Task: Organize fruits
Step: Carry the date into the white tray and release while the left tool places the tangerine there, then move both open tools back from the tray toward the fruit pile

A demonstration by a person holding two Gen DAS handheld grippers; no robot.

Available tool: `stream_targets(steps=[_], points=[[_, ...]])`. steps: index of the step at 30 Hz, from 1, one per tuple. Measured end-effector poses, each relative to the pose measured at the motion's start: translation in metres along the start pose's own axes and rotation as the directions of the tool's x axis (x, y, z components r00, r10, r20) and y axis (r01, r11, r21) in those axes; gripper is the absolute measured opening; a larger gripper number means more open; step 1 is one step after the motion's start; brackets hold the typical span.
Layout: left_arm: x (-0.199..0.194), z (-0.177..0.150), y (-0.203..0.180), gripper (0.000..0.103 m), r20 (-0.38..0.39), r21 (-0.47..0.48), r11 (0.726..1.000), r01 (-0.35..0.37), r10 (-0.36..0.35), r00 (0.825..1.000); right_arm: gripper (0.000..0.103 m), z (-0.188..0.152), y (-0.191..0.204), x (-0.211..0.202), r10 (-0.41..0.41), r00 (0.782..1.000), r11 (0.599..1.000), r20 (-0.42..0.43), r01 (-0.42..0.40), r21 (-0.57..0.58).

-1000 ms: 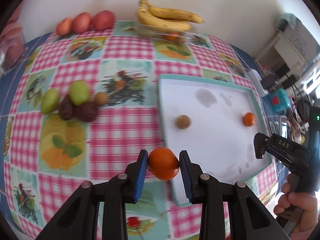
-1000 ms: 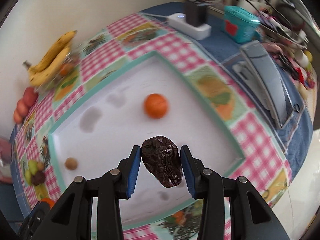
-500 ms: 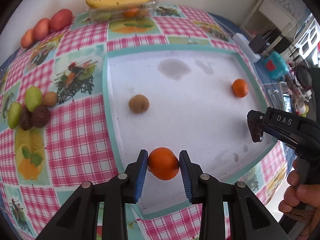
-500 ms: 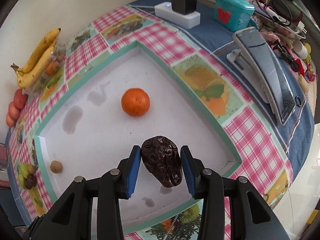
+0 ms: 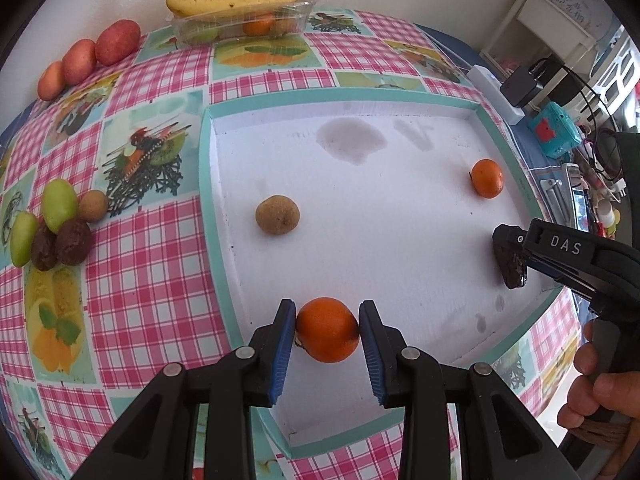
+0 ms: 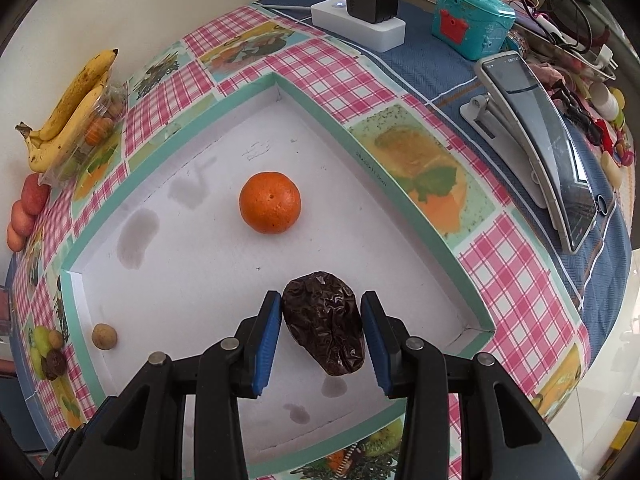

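The left gripper [image 5: 327, 330] pinches an orange [image 5: 327, 329]; the right gripper [image 6: 322, 325] pinches a dark wrinkled date [image 6: 324, 322], half hidden in the left view.

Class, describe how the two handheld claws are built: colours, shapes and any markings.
Each claw, left claw and right claw, has black angular plastic arms with silver rivets and ribbed blue pads. The left wrist view shows white "DAS" lettering on the right claw's side, above a black handle.

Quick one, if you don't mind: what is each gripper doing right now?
Left gripper: closed on an orange, above the white tray.
Right gripper: closed on a dark wrinkled date, also over the tray.
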State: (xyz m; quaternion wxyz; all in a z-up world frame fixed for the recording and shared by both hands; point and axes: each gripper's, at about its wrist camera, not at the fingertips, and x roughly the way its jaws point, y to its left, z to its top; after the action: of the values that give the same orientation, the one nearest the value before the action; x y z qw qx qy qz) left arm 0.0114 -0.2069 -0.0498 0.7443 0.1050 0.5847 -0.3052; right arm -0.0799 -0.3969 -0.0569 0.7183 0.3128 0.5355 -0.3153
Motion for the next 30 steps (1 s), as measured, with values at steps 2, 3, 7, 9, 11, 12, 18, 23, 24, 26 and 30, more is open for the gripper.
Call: stream_targets(steps=[2, 3, 7, 9, 11, 12, 18, 23, 24, 26, 30], points=[[0.0, 0.001, -0.001, 0.036, 0.001, 0.004, 1.0, -0.001, 0.001, 1.0, 0.043, 0.0, 0.0, 0.0, -0.004, 1.0, 1.0, 0.001, 0.004, -0.003], [0.001, 0.002, 0.0, 0.037, 0.001, 0.006, 1.0, -0.001, 0.001, 1.0, 0.043, 0.001, 0.0, 0.001, -0.005, 1.0, 1.0, 0.001, 0.005, -0.005], [0.002, 0.002, 0.001, 0.048, 0.0, 0.006, 1.0, -0.01, 0.01, 1.0, 0.055, 0.001, -0.001, 0.005, -0.003, 1.0, 1.0, -0.009, 0.003, 0.0], [0.001, 0.003, 0.003, 0.055, 0.005, 0.0, 1.0, -0.009, 0.009, 1.0, 0.058, 0.002, 0.0, 0.006, -0.005, 1.0, 1.0, -0.005, 0.005, -0.005], [0.0, 0.003, 0.004, 0.058, 0.012, -0.004, 1.0, -0.005, 0.005, 1.0, 0.061, 0.003, 0.002, 0.006, -0.006, 1.0, 1.0, 0.005, 0.006, -0.013], [-0.002, 0.003, 0.005, 0.06, 0.019, -0.005, 1.0, -0.005, 0.005, 1.0, 0.07, 0.003, 0.003, 0.006, -0.005, 1.0, 1.0, 0.01, 0.005, -0.014], [-0.009, 0.005, 0.012, 0.078, 0.062, -0.026, 1.0, -0.003, 0.005, 0.998, 0.079, 0.005, 0.009, 0.005, 0.011, 0.999, 0.999, 0.042, -0.01, -0.031], [-0.018, 0.004, 0.018, 0.098, 0.109, -0.032, 0.998, -0.056, 0.059, 0.992, 0.079, 0.007, 0.014, 0.003, 0.018, 0.998, 0.999, 0.066, -0.015, -0.041], [-0.02, 0.005, 0.02, 0.098, 0.117, -0.044, 0.998, -0.051, 0.056, 0.992, 0.08, 0.007, 0.015, 0.001, 0.019, 0.997, 0.999, 0.075, -0.015, -0.047], [-0.023, 0.005, 0.026, 0.1, 0.131, -0.067, 0.996, -0.058, 0.066, 0.989, 0.083, 0.007, 0.02, -0.003, 0.023, 0.995, 0.998, 0.096, -0.017, -0.065], [-0.029, 0.004, 0.053, 0.103, 0.151, -0.171, 0.976, -0.132, 0.159, 0.976, 0.091, 0.005, 0.025, -0.009, 0.027, 0.992, 0.996, 0.122, -0.017, -0.087]])
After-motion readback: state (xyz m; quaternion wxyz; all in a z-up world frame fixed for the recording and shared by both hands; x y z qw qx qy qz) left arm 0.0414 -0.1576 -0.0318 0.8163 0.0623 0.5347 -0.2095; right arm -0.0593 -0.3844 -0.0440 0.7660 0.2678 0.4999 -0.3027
